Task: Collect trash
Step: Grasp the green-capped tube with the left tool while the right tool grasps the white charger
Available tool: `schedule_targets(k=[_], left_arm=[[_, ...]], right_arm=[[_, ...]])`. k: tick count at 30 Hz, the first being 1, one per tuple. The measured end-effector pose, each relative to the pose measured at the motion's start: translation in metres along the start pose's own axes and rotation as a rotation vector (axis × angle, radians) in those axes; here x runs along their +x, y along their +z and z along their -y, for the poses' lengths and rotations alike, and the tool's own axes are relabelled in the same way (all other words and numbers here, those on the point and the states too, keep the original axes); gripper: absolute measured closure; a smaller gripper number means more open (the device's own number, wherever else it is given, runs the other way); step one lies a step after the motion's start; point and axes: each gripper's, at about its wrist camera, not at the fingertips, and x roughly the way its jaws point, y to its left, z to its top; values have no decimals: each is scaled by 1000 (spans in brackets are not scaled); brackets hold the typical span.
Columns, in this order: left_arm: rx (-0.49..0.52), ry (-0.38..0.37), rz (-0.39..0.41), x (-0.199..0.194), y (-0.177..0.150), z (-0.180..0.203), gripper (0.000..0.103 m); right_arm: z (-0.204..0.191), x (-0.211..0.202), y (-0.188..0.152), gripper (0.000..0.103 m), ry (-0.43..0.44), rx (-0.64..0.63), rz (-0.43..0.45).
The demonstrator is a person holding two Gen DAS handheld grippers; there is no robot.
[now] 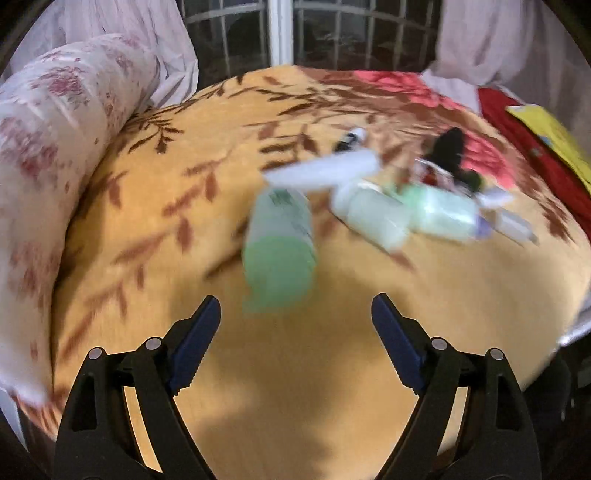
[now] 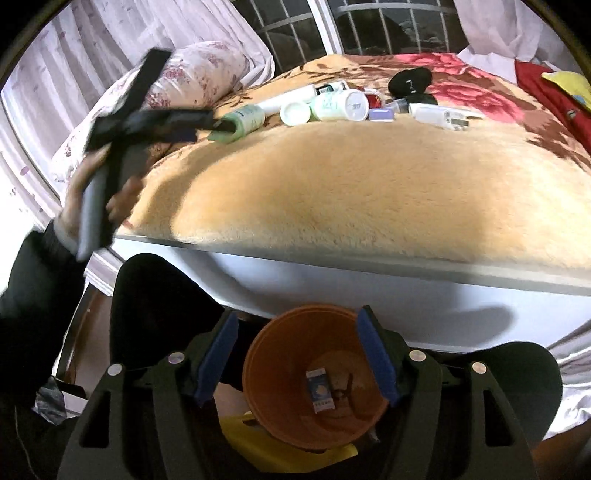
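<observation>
A green bottle (image 1: 279,247) lies on the tan blanket just ahead of my left gripper (image 1: 295,317), which is open and empty; it also shows in the right wrist view (image 2: 242,122). Behind it lie a white tube (image 1: 325,170), pale green jars (image 1: 432,210) and several small items, blurred. In the right wrist view my left gripper (image 2: 216,125) reaches the green bottle. My right gripper (image 2: 299,350) is open above an orange bin (image 2: 288,406) holding a small blue packet (image 2: 320,391).
A floral bolster pillow (image 1: 55,147) lies at the bed's left. A red cloth (image 1: 535,155) and a yellow item (image 1: 550,133) lie at the right. The bed's white edge (image 2: 369,266) runs across. A barred window (image 2: 369,26) stands behind.
</observation>
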Motion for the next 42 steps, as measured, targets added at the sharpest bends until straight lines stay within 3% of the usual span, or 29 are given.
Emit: schedule_targets(k=[6,9,11,12,18,22,26,31,37,39,42], left_arm=[[-37,41,-93,54,28,-5,21],[-103,25,-94,72,29,-14,34],[-115,20,-59,71,29,-16,53],[-109,15,-36,69,28,-15,57],[-106,74,40,55,21,-7,57],[-130,28,72,32,10,0,57],[-126,-5,107,4,-12,16,57],[-96,-47,142,-28,-44,40,57],[-100,-78,136,-44,-73,51,57],[-96,-83,133,-48,-82,55,57],[-86,-83,129,-53,-95,61,57]], right_arm=[[17,4,9,37,-2,24,-8],[24,1,18,37,-6,35,2],[28,-4,25,37,-13,30,18],[31,-6,30,37,-15,25,27],[52,-19,71,37,-86,-4,98],[79,-26,116,37,-205,-50,186],[108,-5,156,36,-303,-86,186],[133,47,193,35,-268,-104,91],[139,81,199,36,-237,-102,3],[142,84,201,39,-219,-86,-20],[145,85,199,53,-213,-70,-27]])
